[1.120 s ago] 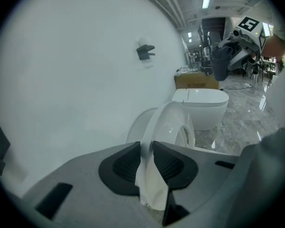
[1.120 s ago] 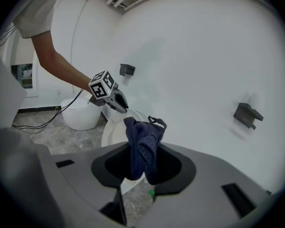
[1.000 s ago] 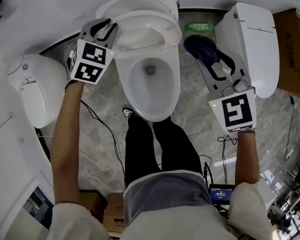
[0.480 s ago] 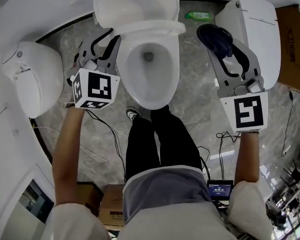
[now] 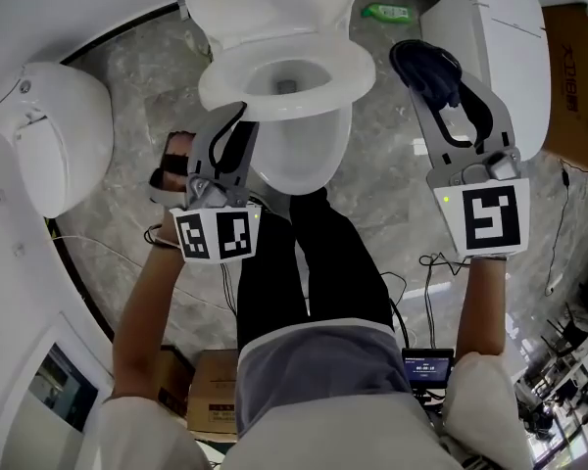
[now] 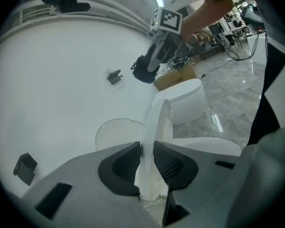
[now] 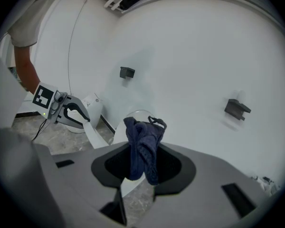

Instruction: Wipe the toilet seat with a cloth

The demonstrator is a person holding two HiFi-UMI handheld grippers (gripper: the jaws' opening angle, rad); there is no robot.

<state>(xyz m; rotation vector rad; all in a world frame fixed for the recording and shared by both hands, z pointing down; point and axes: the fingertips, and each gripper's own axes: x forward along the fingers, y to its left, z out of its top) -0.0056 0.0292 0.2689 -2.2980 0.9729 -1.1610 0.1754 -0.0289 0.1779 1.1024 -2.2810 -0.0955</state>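
A: Our left claw (image 6: 145,164) is clamped on the thin front edge of the toilet seat (image 5: 345,67), which looks almost down over the bowl (image 5: 299,160); we lower it gently rather than drop it

B: Our right claw (image 7: 143,167) pinches the dark blue cloth (image 7: 141,146), off to the seat's right; we wipe only once the seat rests flat

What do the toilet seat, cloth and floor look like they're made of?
Toilet seat: probably moulded plastic, glossy white; thin smooth edge with soft highlights.
Cloth: dark blue knitted fabric, matte; looped texture, limp folds.
Floor: looks like polished grey marble-pattern tile or stone; veining and reflections.
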